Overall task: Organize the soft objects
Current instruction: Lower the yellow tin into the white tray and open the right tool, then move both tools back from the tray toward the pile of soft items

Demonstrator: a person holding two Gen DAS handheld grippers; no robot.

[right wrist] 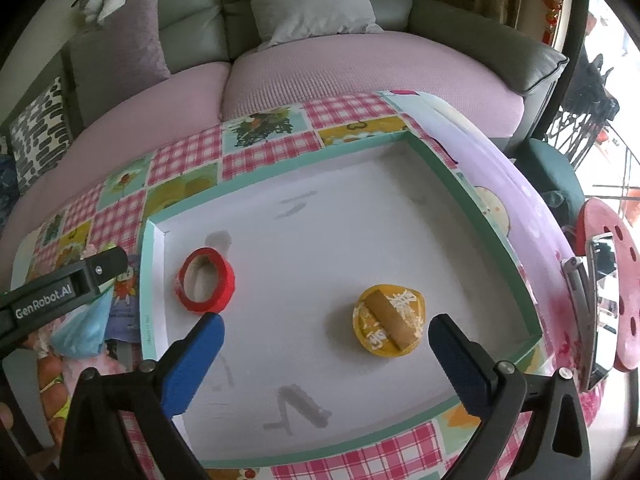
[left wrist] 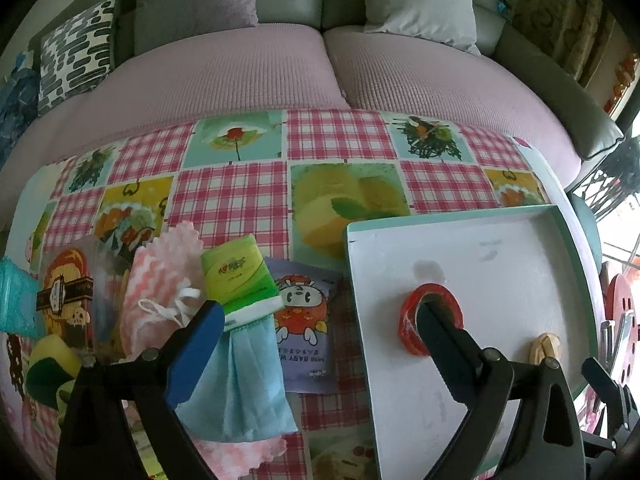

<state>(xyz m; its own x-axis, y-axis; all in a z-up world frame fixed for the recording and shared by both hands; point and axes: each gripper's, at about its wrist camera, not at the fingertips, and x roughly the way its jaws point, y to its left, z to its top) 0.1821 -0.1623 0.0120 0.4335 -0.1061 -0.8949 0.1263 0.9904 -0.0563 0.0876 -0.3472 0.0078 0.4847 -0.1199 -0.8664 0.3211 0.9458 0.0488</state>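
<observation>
My left gripper (left wrist: 318, 308) is open above a heap of soft things on the checked tablecloth. Its left pad is over a light blue cloth (left wrist: 244, 380), and its right finger reaches over the tray to the red tape roll (left wrist: 430, 320). Between the fingers lie a green packet (left wrist: 236, 276) and a purple wipes packet (left wrist: 304, 320). A pink fluffy cloth (left wrist: 160, 280) lies to the left. My right gripper (right wrist: 326, 320) is open over the tray (right wrist: 280, 176), holding nothing. A yellow round item (right wrist: 388, 320) lies between its fingertips, the red tape roll (right wrist: 206, 280) to their left.
A yellow-green sponge (left wrist: 52, 364) and a teal packet (left wrist: 16, 300) lie at the left edge. One finger of my left gripper (right wrist: 100, 268) crosses the left of the right wrist view. Behind the table is a pink-covered sofa (left wrist: 320, 72) with cushions. A red stool (right wrist: 616, 280) stands at the right.
</observation>
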